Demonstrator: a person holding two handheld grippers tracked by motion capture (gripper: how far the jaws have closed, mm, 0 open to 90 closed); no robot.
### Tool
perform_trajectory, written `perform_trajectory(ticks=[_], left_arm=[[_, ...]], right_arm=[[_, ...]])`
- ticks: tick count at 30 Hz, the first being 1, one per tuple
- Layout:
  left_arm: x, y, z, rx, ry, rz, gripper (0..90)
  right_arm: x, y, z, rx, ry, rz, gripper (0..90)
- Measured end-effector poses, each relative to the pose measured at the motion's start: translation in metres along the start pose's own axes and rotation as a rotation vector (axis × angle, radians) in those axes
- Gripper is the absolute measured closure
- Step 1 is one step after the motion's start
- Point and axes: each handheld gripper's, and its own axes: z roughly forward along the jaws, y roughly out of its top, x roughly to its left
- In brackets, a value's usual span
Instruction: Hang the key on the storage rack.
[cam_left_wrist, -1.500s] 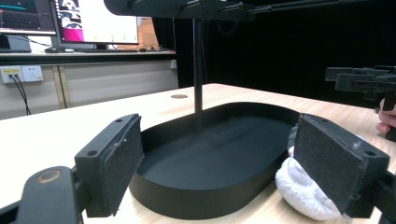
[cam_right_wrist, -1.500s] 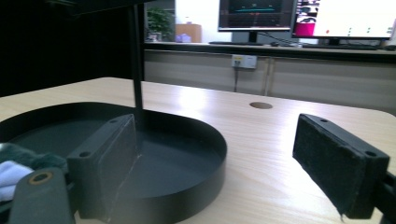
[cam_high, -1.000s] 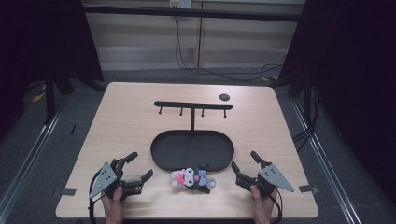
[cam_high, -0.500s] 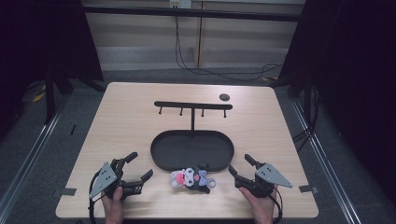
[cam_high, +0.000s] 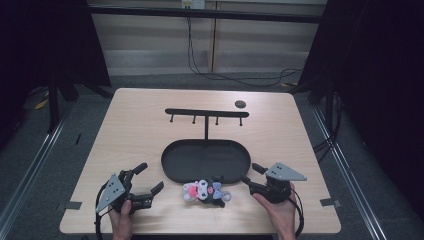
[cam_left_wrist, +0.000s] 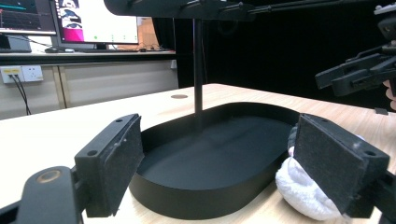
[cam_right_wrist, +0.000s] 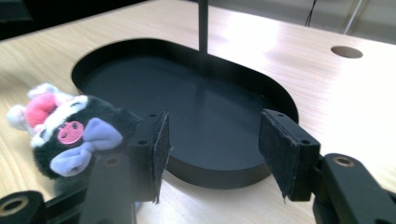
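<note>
Several small plush toys (cam_high: 205, 191), pink, white, black and purple, lie in a heap on the table just in front of a black oval tray (cam_high: 210, 160). From the tray's far rim rises a thin black stand with a hook bar (cam_high: 206, 114). My left gripper (cam_high: 150, 176) rests open left of the toys; between its wide pads I see the tray (cam_left_wrist: 219, 149) and a white plush (cam_left_wrist: 299, 191) by the right pad. My right gripper (cam_high: 250, 174) hovers right of the toys, open with nothing between its pads (cam_right_wrist: 212, 149); its jaws have just been closing. The black plush (cam_right_wrist: 70, 135) lies left of them.
A small round hole (cam_high: 240, 104) sits in the wooden tabletop at the back right. Dark frame posts stand at both sides, and cables run on the floor behind. Bare wood surrounds the tray. The other gripper (cam_left_wrist: 359, 74) shows at the upper right of the left gripper view.
My right gripper has lifted a little and edged left toward the toys, and its jaws stand narrower than before. The left gripper and the toys have stayed put.
</note>
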Motion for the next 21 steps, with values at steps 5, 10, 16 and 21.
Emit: perform_trajectory(ticks=[5, 10, 16, 21], left_arm=[[0.000, 0.000, 0.000, 0.000, 0.000, 0.000, 15.5], [0.000, 0.000, 0.000, 0.000, 0.000, 0.000, 15.5], [0.000, 0.000, 0.000, 0.000, 0.000, 0.000, 15.5], [0.000, 0.000, 0.000, 0.000, 0.000, 0.000, 15.5]], right_arm=[[-0.001, 0.008, 0.005, 0.067, 0.071, -0.010, 48.3], [0.000, 0.023, 0.011, 0.158, 0.109, -0.050, 42.3], [-0.001, 0.038, 0.017, 0.266, 0.161, -0.074, 42.5], [0.003, 0.052, 0.017, 0.337, 0.240, -0.084, 49.0]])
